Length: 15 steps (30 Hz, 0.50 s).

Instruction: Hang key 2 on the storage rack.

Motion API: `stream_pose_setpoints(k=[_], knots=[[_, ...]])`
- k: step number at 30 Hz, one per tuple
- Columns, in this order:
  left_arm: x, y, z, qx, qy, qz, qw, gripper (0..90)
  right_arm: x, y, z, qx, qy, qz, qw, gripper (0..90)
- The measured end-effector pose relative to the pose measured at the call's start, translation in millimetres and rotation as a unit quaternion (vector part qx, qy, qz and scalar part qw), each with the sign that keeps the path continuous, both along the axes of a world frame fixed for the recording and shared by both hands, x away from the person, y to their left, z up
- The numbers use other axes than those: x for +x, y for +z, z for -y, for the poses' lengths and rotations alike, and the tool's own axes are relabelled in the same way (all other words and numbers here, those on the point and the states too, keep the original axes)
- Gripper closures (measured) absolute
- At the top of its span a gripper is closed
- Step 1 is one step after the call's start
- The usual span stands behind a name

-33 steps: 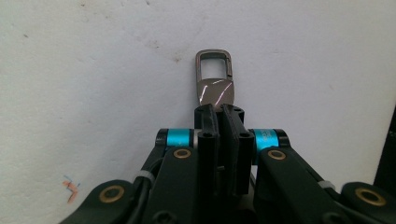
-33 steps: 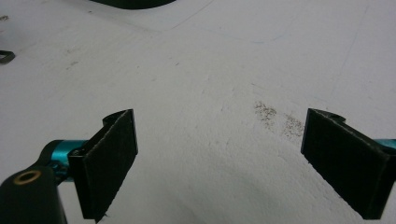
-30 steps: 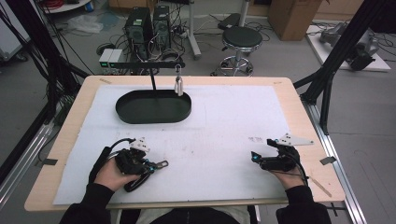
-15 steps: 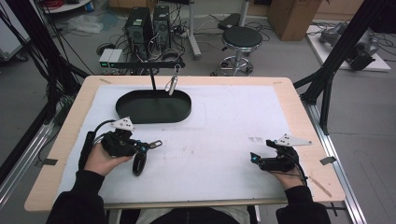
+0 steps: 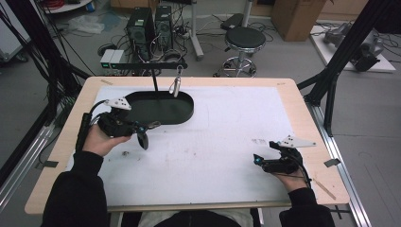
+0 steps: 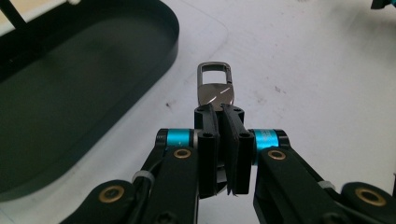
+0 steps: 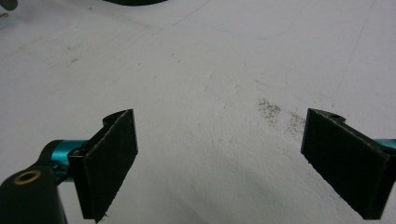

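Left gripper point(image 6: 219, 116), seen along its own jaws: the two black jaws are pressed together on the lower end of a dark metal key-ring clip point(image 6: 215, 88), whose polished body and rectangular snap loop project straight out beyond the fingertips. In the high view the same gripper point(image 5: 142, 126) is held by the person's left hand point(image 5: 97, 139) just above the white table mat point(image 5: 227, 132), with the clip point(image 5: 152, 125) pointing towards the near rim of the black oval tray point(image 5: 187, 113), close to it but apart from it. From the tray a thin post rises to a black crossbar point(image 5: 146, 66), from which a second, silvery clip point(image 5: 175, 86) hangs. Right gripper point(image 7: 219, 154), in its own view: jaws wide apart with nothing between them, over bare mat; in the high view it point(image 5: 257, 160) rests near the table's right front corner, well apart from the tray and stand. Judged step: transport of the gripped clip towards the stand, the pick being complete. The next move likely calls for raising the clip to the crossbar beside the hanging one and orienting the snap loop so that it can hook over the bar; the narrow loop leaves little margin for misalignment.
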State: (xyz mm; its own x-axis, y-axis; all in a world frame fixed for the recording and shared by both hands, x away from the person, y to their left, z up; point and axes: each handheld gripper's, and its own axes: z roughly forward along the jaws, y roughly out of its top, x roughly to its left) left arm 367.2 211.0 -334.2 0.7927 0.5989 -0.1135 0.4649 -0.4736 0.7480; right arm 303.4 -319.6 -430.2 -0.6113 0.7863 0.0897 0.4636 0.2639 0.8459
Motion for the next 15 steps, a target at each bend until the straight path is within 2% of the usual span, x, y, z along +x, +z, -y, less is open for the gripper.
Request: stream_pose_setpoints(k=[4, 6, 11, 15], knots=[[7.3, 10.6, 0.7, 0.008, 0.004, 0.012, 0.9999, 84.6, -0.3, 0.3, 1.7, 0.006, -0.003, 0.000, 1.0000, 10.1], [11.6, 14.3, -1.0, 0.006, 0.010, 0.018, 0.9998, 84.5, 0.0, 0.5, 2.7, -0.002, -0.005, 0.004, 1.0000, 10.2], [20.8, 19.9, -8.5, -0.027, 0.034, 0.031, 0.9986, 84.6, -1.2, 1.4, 3.9, 0.011, -0.004, 0.005, 0.9999, 10.1], [29.6, 24.6, -7.7, -0.016, 0.040, 0.032, 0.9985, 84.6, -0.7, 0.5, 2.9, 0.017, -0.006, 0.000, 0.9998, 10.1]])
